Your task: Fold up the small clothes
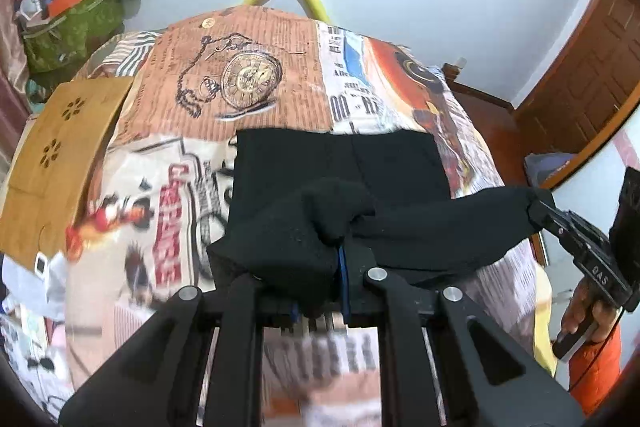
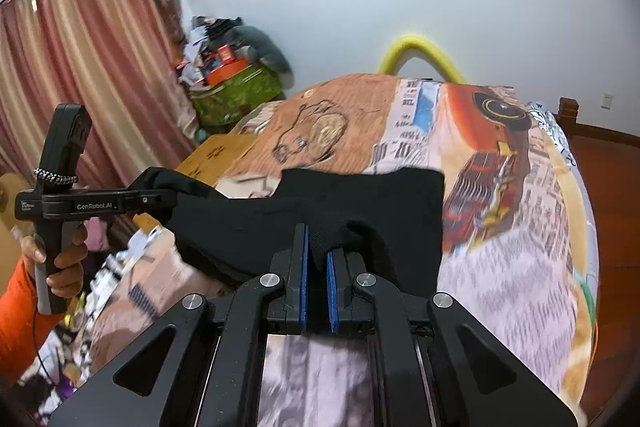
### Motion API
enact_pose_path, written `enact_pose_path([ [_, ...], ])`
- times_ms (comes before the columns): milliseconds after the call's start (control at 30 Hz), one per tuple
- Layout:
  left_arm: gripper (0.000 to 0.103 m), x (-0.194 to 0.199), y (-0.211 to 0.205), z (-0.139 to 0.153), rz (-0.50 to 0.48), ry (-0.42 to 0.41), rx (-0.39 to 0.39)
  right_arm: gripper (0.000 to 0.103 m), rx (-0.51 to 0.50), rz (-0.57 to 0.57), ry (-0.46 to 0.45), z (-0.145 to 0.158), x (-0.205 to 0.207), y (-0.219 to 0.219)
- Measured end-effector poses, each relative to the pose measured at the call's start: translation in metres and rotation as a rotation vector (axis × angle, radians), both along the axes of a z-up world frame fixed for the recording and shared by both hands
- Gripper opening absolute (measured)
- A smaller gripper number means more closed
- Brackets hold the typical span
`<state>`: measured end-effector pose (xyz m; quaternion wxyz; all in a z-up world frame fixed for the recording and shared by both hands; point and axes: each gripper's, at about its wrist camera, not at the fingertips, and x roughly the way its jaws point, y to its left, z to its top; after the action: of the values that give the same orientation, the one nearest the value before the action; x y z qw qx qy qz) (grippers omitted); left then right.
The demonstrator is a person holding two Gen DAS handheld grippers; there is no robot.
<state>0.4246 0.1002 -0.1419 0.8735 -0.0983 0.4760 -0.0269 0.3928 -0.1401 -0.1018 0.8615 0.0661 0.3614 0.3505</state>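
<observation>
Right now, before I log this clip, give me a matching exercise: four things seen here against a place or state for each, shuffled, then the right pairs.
Things:
1. black garment
2. left claw
3. yellow tube
4. wooden board

Places or states:
A. arched behind the far end of the bed
B. lying flat at the bed's left edge
C. near edge lifted off the printed bedspread, far part lying flat
D. shut on a corner of cloth

Pairs: 1-C, 2-D, 3-A, 4-B

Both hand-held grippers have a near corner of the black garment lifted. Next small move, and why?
Probably carry both corners forward over the far half. The left hand-held gripper and right hand-held gripper each pinch the black garment, whose far edge lies flat on the bedspread.
</observation>
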Motion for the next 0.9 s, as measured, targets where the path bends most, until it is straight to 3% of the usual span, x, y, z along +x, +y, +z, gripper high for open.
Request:
enact_pose_path([
  [300,0.016,0.118,0.019,-0.073,0.020,0.109,0.031,0.007,-0.049,-0.062,0.061,-0.038,0.087,0.027],
  [367,0.022,0.133,0.022,-0.087,0.038,0.134,0.056,0.008,-0.062,-0.088,0.106,-0.051,0.104,0.029],
  [433,0.043,0.140,0.025,-0.090,0.057,0.132,0.075,0.012,-0.070,-0.133,0.143,-0.061,0.117,0.028],
  [467,0.049,0.139,0.027,-0.088,0.060,0.116,0.080,0.014,-0.062,-0.150,0.164,-0.065,0.120,0.025],
  [533,0.071,0.130,0.031,-0.078,0.056,0.063,0.077,0.028,-0.040,-0.165,0.182,-0.068,0.122,0.020],
  [567,0.074,0.124,0.033,-0.073,0.053,0.040,0.075,0.033,-0.040,-0.177,0.174,-0.067,0.119,0.016],
  [633,0.076,0.112,0.038,-0.065,0.052,0.020,0.076,0.052,-0.047,-0.200,0.142,-0.061,0.108,0.007],
  [767,0.079,0.080,0.045,-0.066,0.045,0.038,0.086,0.056,-0.062,-0.177,0.139,-0.056,0.084,-0.006],
  [900,0.079,0.051,0.047,-0.094,0.037,0.118,0.088,0.058,-0.117,-0.147,0.161,-0.070,0.059,-0.010],
])
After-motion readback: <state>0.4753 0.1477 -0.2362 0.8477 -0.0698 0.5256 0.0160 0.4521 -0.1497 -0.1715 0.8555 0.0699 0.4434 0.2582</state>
